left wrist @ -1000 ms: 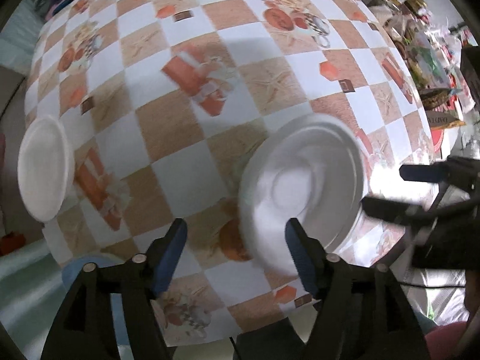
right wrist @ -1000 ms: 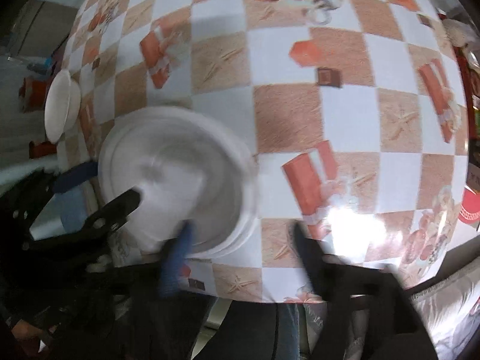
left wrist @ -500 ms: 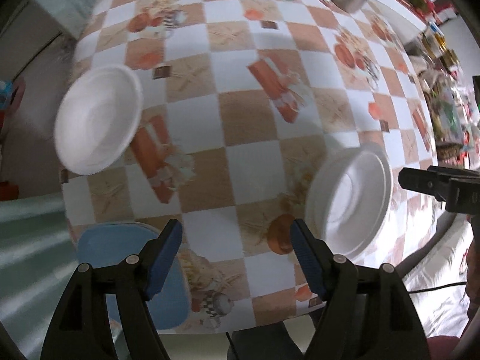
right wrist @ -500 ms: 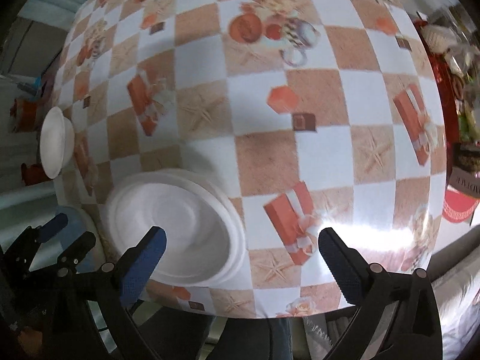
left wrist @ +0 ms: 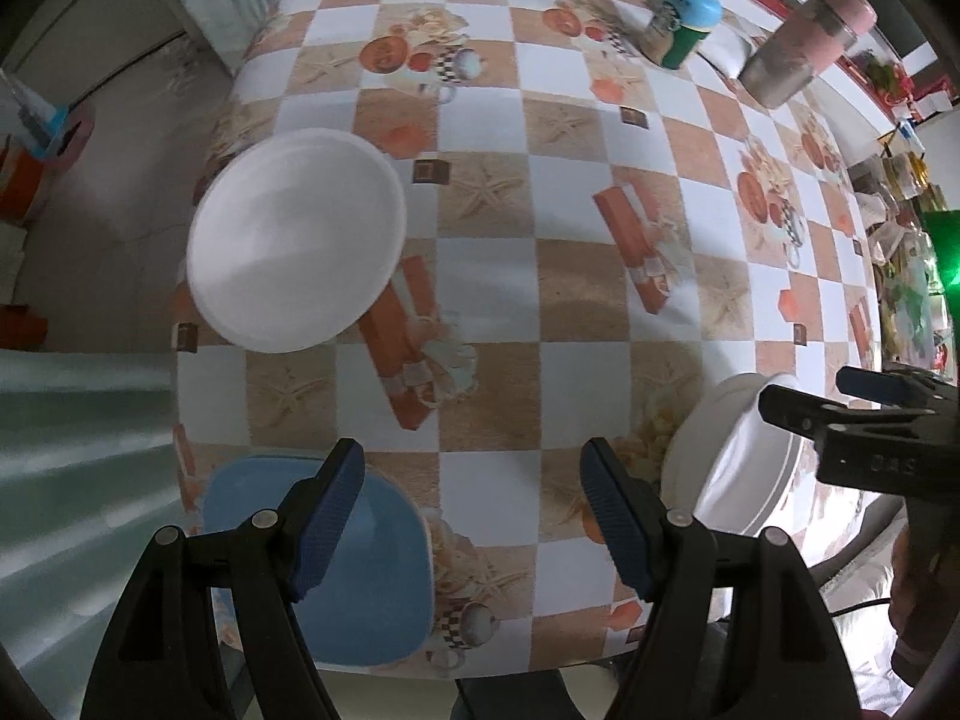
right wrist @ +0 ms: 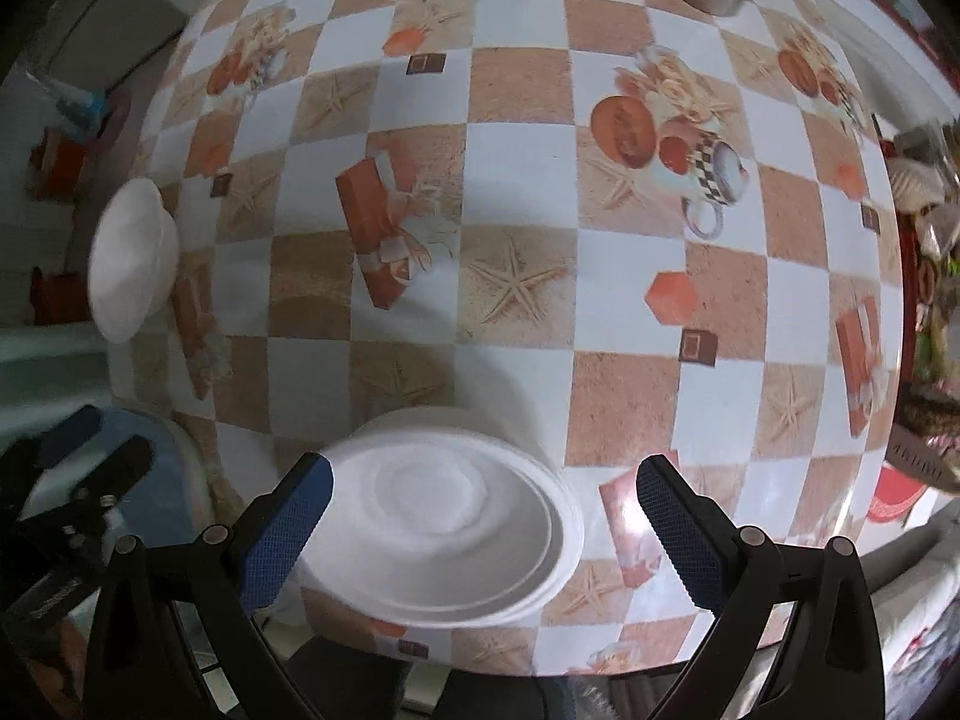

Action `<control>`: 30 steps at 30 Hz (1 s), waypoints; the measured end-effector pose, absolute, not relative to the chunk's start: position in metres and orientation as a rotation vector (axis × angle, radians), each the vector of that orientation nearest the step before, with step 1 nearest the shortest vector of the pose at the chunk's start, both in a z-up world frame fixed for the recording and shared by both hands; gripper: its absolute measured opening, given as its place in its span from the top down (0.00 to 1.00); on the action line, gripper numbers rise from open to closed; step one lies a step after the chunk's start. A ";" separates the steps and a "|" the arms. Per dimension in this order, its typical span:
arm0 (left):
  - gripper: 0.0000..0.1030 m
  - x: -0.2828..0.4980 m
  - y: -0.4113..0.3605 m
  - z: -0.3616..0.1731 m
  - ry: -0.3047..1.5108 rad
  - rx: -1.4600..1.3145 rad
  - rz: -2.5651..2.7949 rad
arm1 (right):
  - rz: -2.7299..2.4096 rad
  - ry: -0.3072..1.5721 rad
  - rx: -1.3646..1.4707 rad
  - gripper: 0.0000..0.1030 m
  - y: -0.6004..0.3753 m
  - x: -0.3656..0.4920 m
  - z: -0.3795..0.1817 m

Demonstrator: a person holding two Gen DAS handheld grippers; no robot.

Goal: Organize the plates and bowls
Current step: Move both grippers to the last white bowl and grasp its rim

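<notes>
Right gripper (right wrist: 480,534): jaws apart, just widened, empty above stacked white plates (right wrist: 456,534). Left gripper (left wrist: 471,516): apart, empty. Next: white bowl (left wrist: 294,237), upper left.

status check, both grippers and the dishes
Left gripper open, empty. Right gripper open above white plate stack. Lone white plate apart at table edge. Nothing blocking.
</notes>
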State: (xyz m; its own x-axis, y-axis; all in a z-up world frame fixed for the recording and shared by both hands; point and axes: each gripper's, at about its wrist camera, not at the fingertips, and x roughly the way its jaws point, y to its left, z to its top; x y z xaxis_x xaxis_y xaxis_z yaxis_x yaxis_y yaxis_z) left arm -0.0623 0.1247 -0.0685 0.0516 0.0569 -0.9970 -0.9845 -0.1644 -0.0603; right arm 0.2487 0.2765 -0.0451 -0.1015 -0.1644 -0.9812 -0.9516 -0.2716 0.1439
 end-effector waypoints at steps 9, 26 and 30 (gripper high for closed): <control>0.25 -0.108 0.129 -0.071 0.996 -1.376 1.405 | 1.455 1.247 -1.550 0.01 0.283 0.224 -0.061; 0.25 -0.230 0.168 -0.092 0.888 -1.492 1.615 | 1.625 1.243 -1.570 0.01 0.304 0.116 -0.048; 0.25 -0.236 0.179 -0.108 0.915 -1.492 1.609 | 1.659 1.248 -1.584 0.01 0.309 0.080 -0.058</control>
